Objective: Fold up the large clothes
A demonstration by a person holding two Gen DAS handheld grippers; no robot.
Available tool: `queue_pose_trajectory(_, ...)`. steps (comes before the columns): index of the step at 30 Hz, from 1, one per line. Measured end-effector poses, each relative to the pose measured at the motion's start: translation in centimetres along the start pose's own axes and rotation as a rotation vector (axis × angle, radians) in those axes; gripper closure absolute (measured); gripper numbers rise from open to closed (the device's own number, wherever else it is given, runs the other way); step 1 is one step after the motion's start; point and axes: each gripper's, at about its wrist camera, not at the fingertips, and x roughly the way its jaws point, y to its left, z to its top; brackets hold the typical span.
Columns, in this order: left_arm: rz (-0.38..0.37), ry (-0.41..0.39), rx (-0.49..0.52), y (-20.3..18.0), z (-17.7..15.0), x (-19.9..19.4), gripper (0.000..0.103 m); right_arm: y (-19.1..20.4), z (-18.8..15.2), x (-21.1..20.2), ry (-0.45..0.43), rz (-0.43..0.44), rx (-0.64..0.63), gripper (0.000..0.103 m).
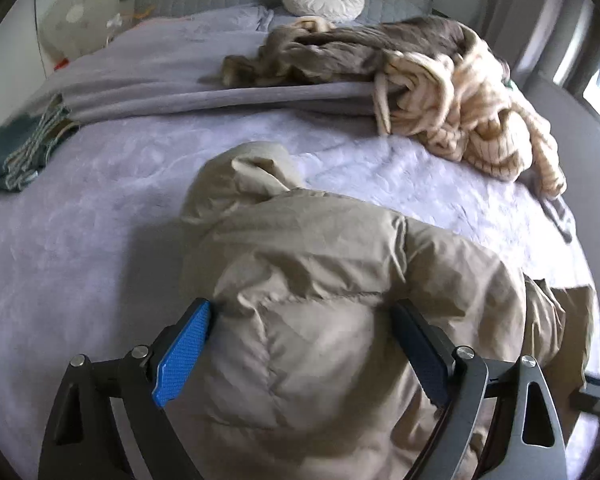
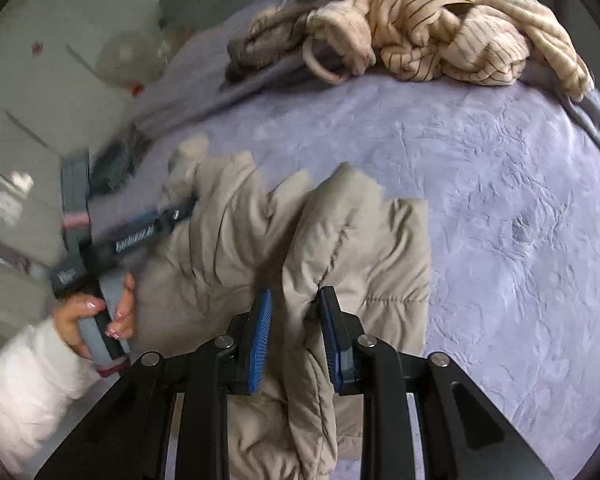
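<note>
With the left tongs [image 1: 300, 344] spreading wide over the puffy beige jacket [image 1: 320, 280], the right tongs [image 2: 294, 340] are pinching a slippery fold, likely risking slippage.

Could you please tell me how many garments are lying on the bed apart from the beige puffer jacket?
2: a cream pinstriped garment heaped at the far right of the lilac bedspread, and a grey-brown furry one just left of it. More may be buried underneath.
</note>
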Motion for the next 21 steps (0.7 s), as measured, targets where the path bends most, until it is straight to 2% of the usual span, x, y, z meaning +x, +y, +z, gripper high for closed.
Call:
queue_pose_trajectory(3,0.016,0.000,0.008,-1.4,-1.3,-0.4,0.011,-2.0,-2.5,1.8,0.053,-0.123,0.002,0.076)
queue_pose_trajectory(5,0.041,-0.013,0.037,-2.5,-1.8,-0.2,0.011,-4.7,-3.5,3.6,0.098,-0.182,0.071,0.075)
queue_pose_trajectory(8,0.056,-0.020,0.043,-3.1,-2.4,0.4,0.011,-8.8,-4.7,5.2,0.114,-0.078,0.215,0.075)
queue_pose_trajectory(10,0.068,-0.023,0.047,-3.3,-2.5,0.5,0.011,-9.6,-4.6,5.1,0.109,-0.066,0.254,0.075)
queue_pose_trajectory(13,0.063,-0.019,0.043,-3.1,-2.5,0.6,0.011,-8.1,-3.7,2.2,0.035,-0.176,0.203,0.075)
queue_pose_trajectory(14,0.060,-0.017,0.039,-2.9,-2.5,0.6,0.011,-6.8,-3.4,0.3,-0.032,-0.201,0.148,0.075)
queue_pose_trajectory(17,0.061,-0.017,0.037,-2.9,-2.5,0.6,0.011,-4.1,-3.1,-2.8,-0.153,-0.160,0.051,0.075)
queue_pose_trajectory(18,0.063,-0.018,0.039,-2.9,-2.5,0.7,0.011,-2.9,-3.3,-3.1,-0.161,-0.130,0.019,0.075)
queue_pose_trajectory(21,0.070,-0.018,0.042,-2.8,-2.5,0.6,0.011,-1.4,-3.8,0.6,-0.053,-0.107,-0.018,0.075)
